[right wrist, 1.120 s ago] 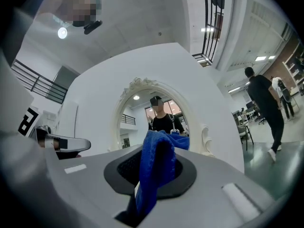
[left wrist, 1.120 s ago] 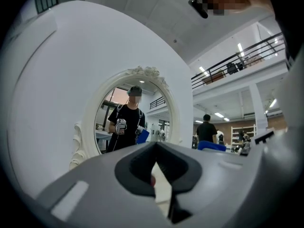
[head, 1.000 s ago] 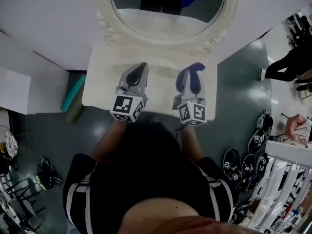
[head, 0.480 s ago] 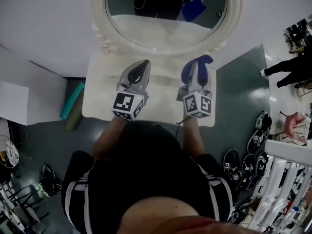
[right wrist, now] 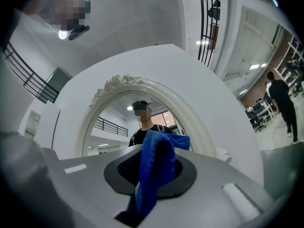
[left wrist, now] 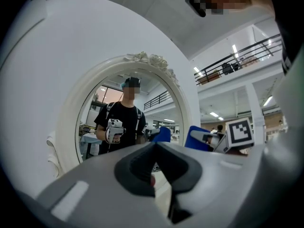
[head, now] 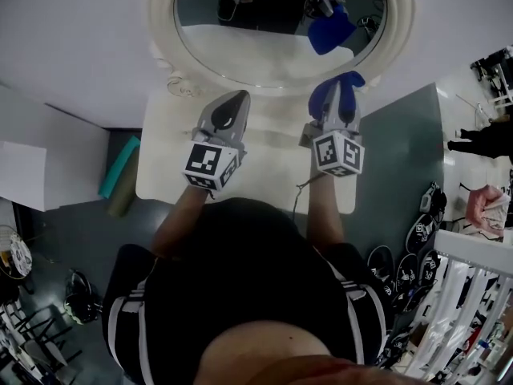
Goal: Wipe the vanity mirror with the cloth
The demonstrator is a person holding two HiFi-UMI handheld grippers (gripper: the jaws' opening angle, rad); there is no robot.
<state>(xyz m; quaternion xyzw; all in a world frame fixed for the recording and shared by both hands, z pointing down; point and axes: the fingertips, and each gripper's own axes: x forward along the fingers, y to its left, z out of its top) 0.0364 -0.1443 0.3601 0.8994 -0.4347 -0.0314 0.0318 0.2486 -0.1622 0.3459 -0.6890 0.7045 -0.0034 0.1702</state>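
Observation:
The oval vanity mirror in its cream carved frame stands at the back of the white vanity table. My right gripper is shut on the blue cloth, held just below the mirror's lower right rim. The glass reflects the cloth. In the right gripper view the cloth hangs folded between the jaws of the right gripper, in front of the mirror. My left gripper is shut and holds nothing, over the tabletop left of the right one. In the left gripper view the left gripper faces the mirror.
A teal roll lies on the dark floor left of the table, beside a white box. Shoes and a white rack stand at the right. A person is at the far right edge.
Both grippers have moved forward toward the mirror. The right one with the cloth has gone farther, up to the lower right rim.

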